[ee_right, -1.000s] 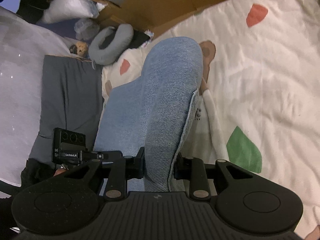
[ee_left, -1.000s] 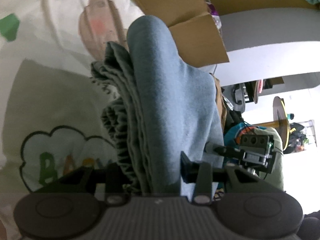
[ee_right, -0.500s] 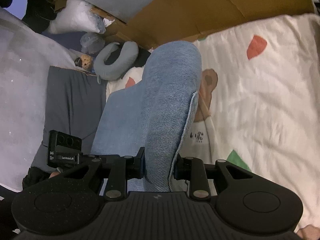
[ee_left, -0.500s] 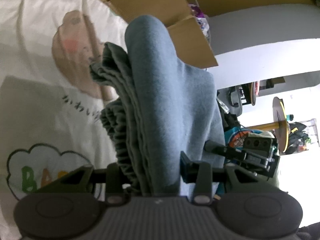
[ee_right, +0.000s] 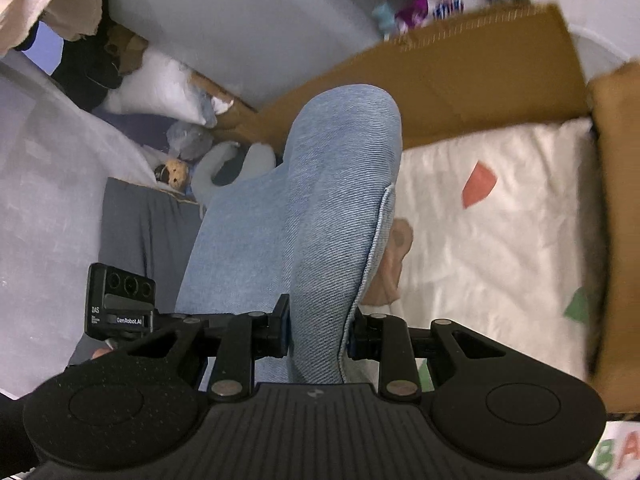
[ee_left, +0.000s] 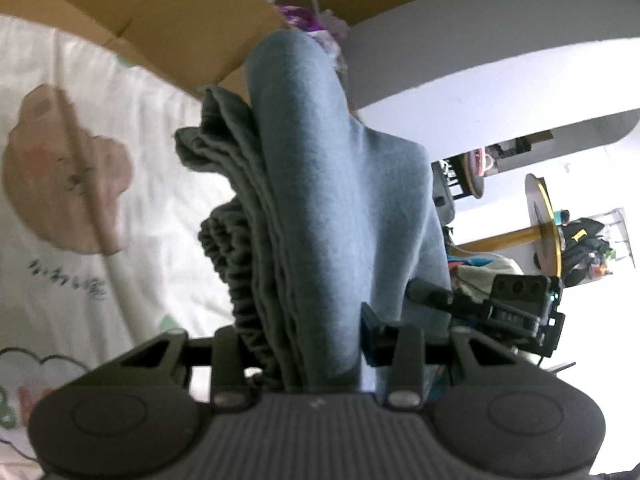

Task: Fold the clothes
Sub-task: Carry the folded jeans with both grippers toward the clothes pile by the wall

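1. A cardboard box [ee_right: 472, 76] stands behind the printed bedsheet [ee_right: 500, 240]; crumpled colourful packaging [ee_right: 436, 4] shows over its rim.
2. The left gripper [ee_left: 300, 344] clamps the blue garment [ee_left: 332, 216] at its gathered elastic waistband [ee_left: 244, 292], lifted above the sheet.
3. The right gripper [ee_right: 318, 326] pinches another fold of the same denim, which blocks much of each view.
4. A neck pillow [ee_right: 236, 164] and grey cushion [ee_right: 140, 232] lie left.

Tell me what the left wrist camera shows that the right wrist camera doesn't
Left wrist only: the garment's gathered elastic waistband, the left gripper shut on it, a round yellow side table. Right wrist only: the right gripper shut on the denim garment, a gray neck pillow, a dark gray mat. Both: the garment, the printed cream blanket, cardboard boxes.
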